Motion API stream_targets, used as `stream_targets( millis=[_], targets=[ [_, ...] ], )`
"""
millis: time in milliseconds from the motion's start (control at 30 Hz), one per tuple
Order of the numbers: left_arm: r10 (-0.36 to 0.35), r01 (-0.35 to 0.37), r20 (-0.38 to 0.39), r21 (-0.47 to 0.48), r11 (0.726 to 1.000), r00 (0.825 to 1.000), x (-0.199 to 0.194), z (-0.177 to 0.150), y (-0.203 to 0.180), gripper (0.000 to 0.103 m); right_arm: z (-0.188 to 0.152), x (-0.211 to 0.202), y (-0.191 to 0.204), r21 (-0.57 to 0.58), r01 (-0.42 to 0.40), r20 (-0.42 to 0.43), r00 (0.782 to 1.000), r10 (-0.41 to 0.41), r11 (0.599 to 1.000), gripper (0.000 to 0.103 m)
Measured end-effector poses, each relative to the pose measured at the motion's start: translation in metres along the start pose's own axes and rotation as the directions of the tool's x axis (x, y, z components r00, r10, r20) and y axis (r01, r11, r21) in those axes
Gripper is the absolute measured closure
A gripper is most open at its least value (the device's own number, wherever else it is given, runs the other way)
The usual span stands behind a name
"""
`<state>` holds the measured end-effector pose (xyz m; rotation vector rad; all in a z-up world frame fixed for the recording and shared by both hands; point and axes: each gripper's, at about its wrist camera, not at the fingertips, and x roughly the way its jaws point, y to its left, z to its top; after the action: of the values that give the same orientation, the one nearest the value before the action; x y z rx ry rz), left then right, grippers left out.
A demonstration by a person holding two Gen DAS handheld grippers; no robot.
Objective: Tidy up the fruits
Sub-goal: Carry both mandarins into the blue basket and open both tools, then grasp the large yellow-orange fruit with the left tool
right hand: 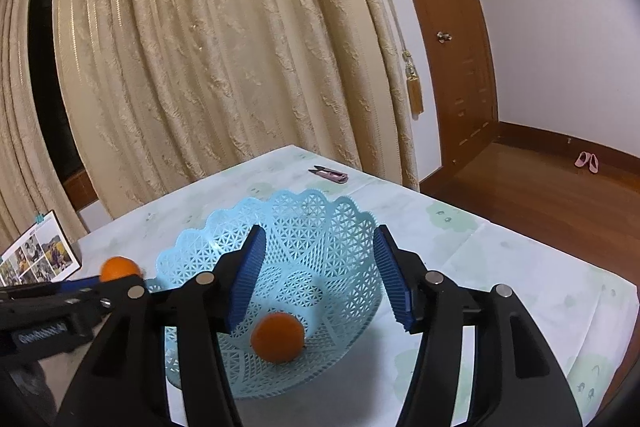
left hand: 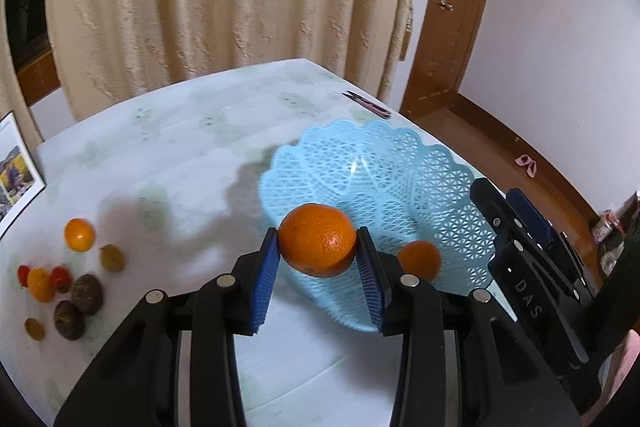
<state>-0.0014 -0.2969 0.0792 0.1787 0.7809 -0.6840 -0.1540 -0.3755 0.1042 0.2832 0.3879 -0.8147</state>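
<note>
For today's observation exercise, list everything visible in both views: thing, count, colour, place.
Oranges: two; one held by the left gripper, one in the basket.
Basket: one, light blue, on the table.
Loose fruit: about nine, orange, red, yellow, dark brown, table's left side.
Table: one, pale patterned cloth.
Thread snips: one, pink, far table edge.
Photo print: one, left edge.
Curtain: cream, behind.
Left gripper: fingers shut on orange.
Right gripper: open above basket.

L claw (left hand: 317, 253) | R claw (right hand: 318, 273) | black plastic bodies, blue ribbed pads, silver screws, "DAS" lettering
</note>
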Motion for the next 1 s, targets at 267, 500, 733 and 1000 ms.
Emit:
stream_targets(
  millis=[267,500,733,1000],
  targets=[
    [0.013,-0.012,0.034,-0.043,0.999,0.999,-0.007,0.004,0.011,0.031,0.000,-0.002,-0.004,0.019,0.013,0.008,1.000,-0.013,1.000,0.041],
    [0.084,-0.080,0.042,-0.099,0.992,0.996,-0.022,-0.004,0.043,0.029,0.000,-0.005,-0.003,0.016,0.027,0.027,0.999,-0.027,1.000,0.034],
    [0.130,-0.123,0.042,-0.140,0.982,0.991,-0.037,-0.017,0.071,0.028,-0.001,-0.007,0.001,0.002,0.053,0.030,0.998,-0.053,0.999,0.034],
    [0.205,-0.194,0.042,-0.190,0.962,0.978,-0.054,-0.031,0.113,0.028,-0.003,-0.017,0.020,-0.024,0.022,0.014,1.000,-0.021,0.999,0.034]
  ],
)
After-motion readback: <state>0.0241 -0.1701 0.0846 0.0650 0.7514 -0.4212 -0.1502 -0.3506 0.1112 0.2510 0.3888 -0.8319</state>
